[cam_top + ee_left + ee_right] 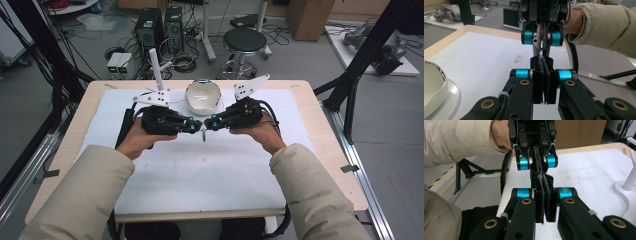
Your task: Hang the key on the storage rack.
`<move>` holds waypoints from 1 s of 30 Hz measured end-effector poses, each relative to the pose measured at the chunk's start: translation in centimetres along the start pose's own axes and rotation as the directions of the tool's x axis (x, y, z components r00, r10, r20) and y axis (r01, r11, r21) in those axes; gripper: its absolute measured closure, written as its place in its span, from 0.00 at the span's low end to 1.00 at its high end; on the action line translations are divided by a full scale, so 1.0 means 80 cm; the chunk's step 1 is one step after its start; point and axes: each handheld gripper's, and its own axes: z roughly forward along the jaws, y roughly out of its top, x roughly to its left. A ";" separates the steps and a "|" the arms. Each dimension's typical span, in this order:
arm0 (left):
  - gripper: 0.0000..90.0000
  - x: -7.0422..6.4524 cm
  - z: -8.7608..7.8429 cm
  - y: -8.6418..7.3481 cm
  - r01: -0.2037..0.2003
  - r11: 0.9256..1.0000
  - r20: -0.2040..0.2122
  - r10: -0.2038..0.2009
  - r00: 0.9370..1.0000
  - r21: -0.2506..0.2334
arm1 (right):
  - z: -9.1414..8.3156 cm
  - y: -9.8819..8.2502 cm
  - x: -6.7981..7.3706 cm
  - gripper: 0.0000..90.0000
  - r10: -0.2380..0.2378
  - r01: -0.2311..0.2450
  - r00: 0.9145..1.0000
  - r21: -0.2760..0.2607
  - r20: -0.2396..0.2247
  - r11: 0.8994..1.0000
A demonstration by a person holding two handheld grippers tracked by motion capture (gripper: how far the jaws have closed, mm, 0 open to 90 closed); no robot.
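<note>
Over the middle of the white mat (200,175) my two grippers meet tip to tip. The left gripper (196,125) (543,61) is shut, its pads pressed together on the near end of a small metal ring (540,53). The right gripper (210,124) (542,180) is shut on the same thin metal piece, whose other end lies between its jaws. A small part of the ring (203,135) hangs below the tips. In the right gripper view the left gripper (537,168) faces mine head-on, and the ring is hidden between the pads.
A white bowl (202,96) (434,82) stands just behind the grippers. A white peg on a stand (156,67) (631,177) rises at the back left. The wooden table edge (330,130) surrounds the mat. On the floor beyond are a stool (245,42) and computer towers (150,30).
</note>
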 end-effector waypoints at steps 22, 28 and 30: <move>0.98 0.015 -0.028 0.013 -0.021 1.000 -0.057 0.020 0.998 -0.017 | -0.024 -0.028 0.013 0.00 0.052 -0.015 0.956 -0.127 0.289 0.992; 0.98 0.036 -0.059 0.033 -0.019 1.000 -0.101 0.019 0.995 -0.004 | -0.065 -0.070 0.039 0.00 0.095 -0.005 0.878 -0.189 0.469 0.982; 0.98 0.044 -0.070 0.037 -0.019 1.000 -0.119 0.019 0.993 -0.002 | -0.080 -0.088 0.047 0.00 0.119 -0.002 0.845 -0.218 0.522 0.976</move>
